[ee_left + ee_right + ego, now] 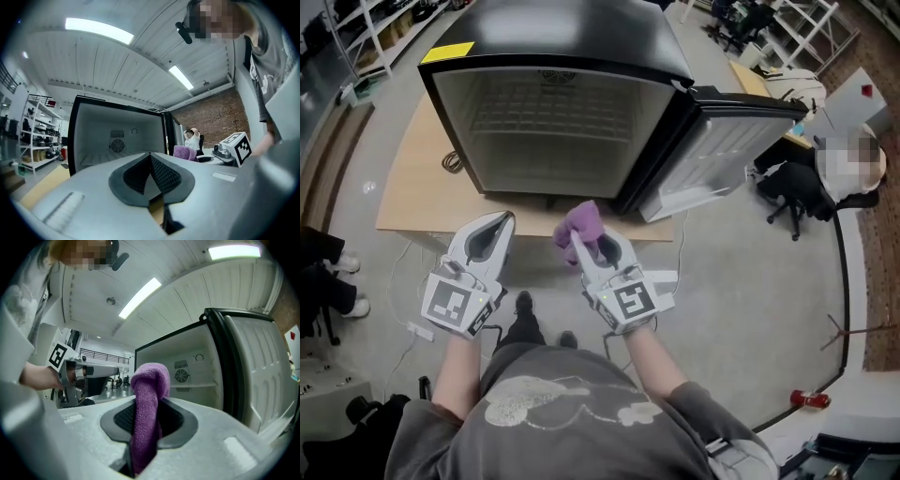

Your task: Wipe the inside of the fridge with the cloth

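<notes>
The left gripper (151, 177) has its jaws pressed together with nothing between them, and it touches nothing. The right gripper (586, 249) is clamped on a purple cloth (147, 399). The cloth is pinched between the dark pads, and its free end stands up above the jaw tips in a rounded fold. Both grippers are held side by side in the air, a little apart, in front of the fridge (553, 56) and outside it, so the cloth is in front of the opening, not inside. The fridge is a small black one that stands on a light wooden table (408, 192). Its door (722, 141) is swung wide open to the right. The inside is white, with a wire shelf (548, 117) and a round fan grille (180, 376) on the back wall. A cable (450, 161) lies on the table by the fridge's left corner. The floor (741, 281) is grey, and a red can (809, 399) lies on it to the right. A person sits on a black office chair (792, 187) beyond the door. Metal shelving (366, 33) stands on the left. A brick wall (220, 119) and long ceiling lights (98, 29) show in the left gripper view.
</notes>
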The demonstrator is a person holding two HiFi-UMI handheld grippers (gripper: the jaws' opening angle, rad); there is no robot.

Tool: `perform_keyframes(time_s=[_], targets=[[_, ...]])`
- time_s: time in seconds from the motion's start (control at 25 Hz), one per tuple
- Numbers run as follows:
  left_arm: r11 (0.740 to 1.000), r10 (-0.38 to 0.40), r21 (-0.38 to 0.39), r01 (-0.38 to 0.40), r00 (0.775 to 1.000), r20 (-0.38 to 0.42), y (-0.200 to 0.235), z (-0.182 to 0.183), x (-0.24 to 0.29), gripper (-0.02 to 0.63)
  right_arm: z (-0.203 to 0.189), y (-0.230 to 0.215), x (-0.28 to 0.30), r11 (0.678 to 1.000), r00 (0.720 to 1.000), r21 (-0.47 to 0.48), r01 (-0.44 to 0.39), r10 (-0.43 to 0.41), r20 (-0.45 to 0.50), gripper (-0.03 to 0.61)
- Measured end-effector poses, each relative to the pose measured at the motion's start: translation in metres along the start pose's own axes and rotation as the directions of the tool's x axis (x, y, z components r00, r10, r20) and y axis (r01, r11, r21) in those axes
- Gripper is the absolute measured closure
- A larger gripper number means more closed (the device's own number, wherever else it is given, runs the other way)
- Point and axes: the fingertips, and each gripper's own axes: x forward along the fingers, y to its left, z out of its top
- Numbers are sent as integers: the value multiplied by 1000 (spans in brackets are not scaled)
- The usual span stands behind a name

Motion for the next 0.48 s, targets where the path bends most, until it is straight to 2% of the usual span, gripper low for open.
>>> perform_keyframes(time_s=[0.24,0.48], targets=[[999,-24,26,24,999,33,61,12,21,595,21,-1,73,1000,999,-12,29,-28,40,503],[997,4,76,-6,1000,31,120,21,31,596,62,9,150,999,993,-29,-18,21,113,503]])
